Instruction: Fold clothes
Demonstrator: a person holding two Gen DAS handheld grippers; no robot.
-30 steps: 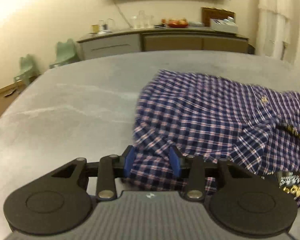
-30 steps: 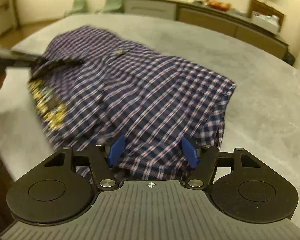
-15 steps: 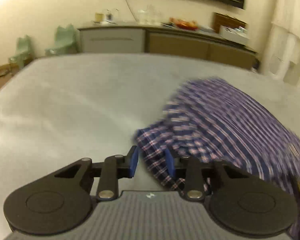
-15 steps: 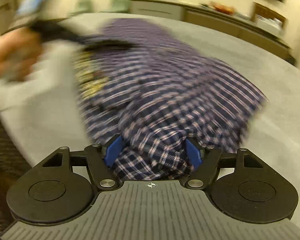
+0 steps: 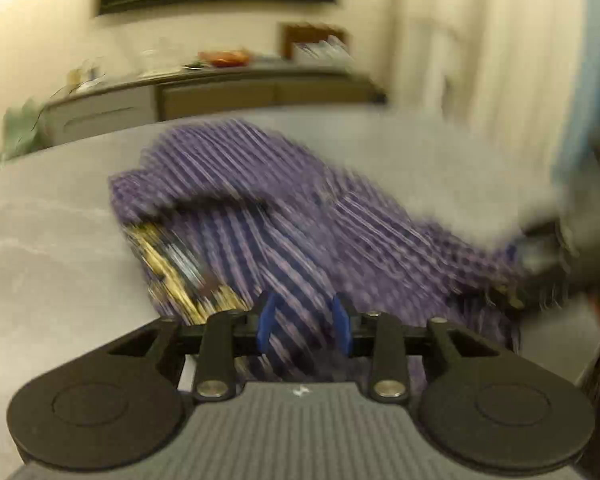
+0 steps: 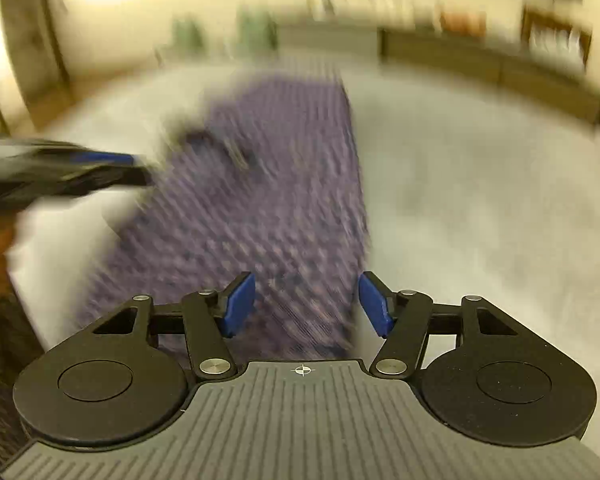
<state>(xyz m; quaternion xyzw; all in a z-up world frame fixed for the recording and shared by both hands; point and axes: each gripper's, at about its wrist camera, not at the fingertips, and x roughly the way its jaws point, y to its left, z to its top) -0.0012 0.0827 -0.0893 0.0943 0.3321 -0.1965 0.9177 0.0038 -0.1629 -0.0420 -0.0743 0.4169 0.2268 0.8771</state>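
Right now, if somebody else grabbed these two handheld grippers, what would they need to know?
Left gripper: jaws close together with the checked shirt between them, so it looks shut on the cloth.
Right gripper: jaws wide apart above the shirt's near end, gripping nothing.
The shirt lies loosely bunched on the grey table, its gold-patterned label turned up. Both views are blurred by motion, so finer detail is unclear.
Done: no tidy fold shows.
Left: probably spread it flat, then fold it.
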